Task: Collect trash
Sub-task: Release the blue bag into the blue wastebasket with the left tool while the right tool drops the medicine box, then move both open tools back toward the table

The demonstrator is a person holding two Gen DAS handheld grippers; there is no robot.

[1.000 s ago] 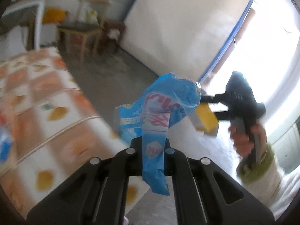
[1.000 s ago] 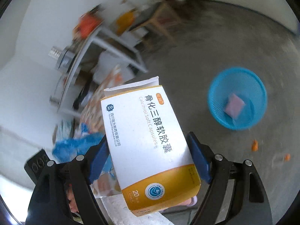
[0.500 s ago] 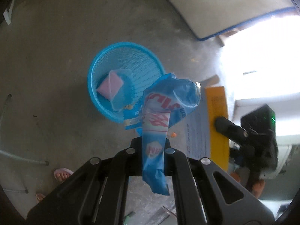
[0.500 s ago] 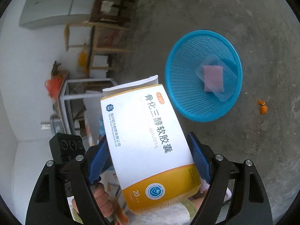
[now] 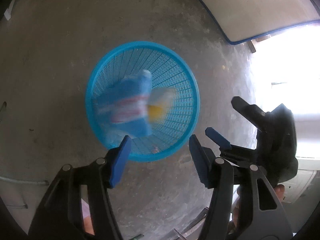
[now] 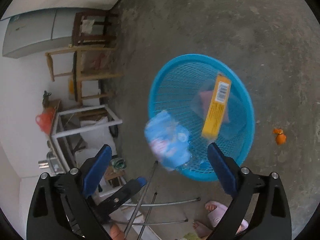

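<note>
A round blue mesh basket (image 5: pixel 180 64) stands on the concrete floor below both grippers; it also shows in the right wrist view (image 6: pixel 246 92). A blue plastic wrapper (image 5: pixel 130 110) is blurred in mid-air over the basket, also in the right wrist view (image 6: pixel 170 140). A white and yellow medicine box (image 6: pixel 217 108) is falling into the basket, seen blurred in the left wrist view (image 5: pixel 160 104). A pink packet (image 6: pixel 206 100) lies in the basket. My left gripper (image 5: pixel 160 158) is open and empty. My right gripper (image 6: pixel 160 168) is open and empty, and shows in the left wrist view (image 5: pixel 230 124).
An orange scrap (image 6: pixel 280 137) lies on the floor right of the basket. Wooden stools (image 6: pixel 88 60), a white frame table (image 6: pixel 84 124) and a grey cabinet (image 6: pixel 38 34) stand at the left. A mattress (image 5: pixel 260 6) leans at the upper right. The person's slippered feet (image 6: pixel 216 214) are below.
Both grippers have opened above the basket. The blue wrapper has left the left gripper and the medicine box has left the right gripper; both are dropping into the basket.
</note>
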